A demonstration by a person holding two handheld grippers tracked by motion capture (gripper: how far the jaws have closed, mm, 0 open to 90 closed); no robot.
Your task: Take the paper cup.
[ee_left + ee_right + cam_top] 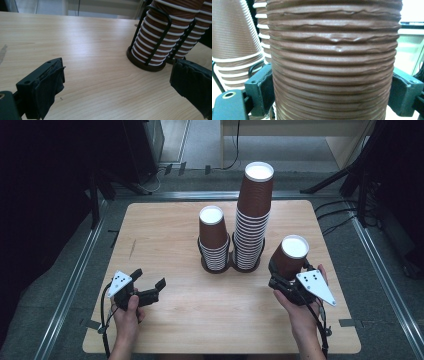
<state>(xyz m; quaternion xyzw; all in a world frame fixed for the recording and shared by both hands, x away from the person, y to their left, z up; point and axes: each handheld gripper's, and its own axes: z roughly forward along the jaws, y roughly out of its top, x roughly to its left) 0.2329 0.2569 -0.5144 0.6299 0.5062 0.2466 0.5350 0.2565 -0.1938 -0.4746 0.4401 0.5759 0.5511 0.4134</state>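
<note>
Two hand-held grippers work over a pale wooden table (180, 320) on which two stacks of brown ribbed paper cups stand side by side, touching, in black wire holders at the centre of the high view. The shorter stack (213, 240) stands on the left, the taller stack (252, 215) on the right. At lower right of that frame, the right gripper (286, 276) clamps a single brown cup (290, 256), bottom up and tilted; in the right gripper view the cup's ribbed wall (334, 65) sits pressed between both jaws. At lower left, the left gripper (149, 282) hovers with jaws spread wide, nothing between them.
</note>
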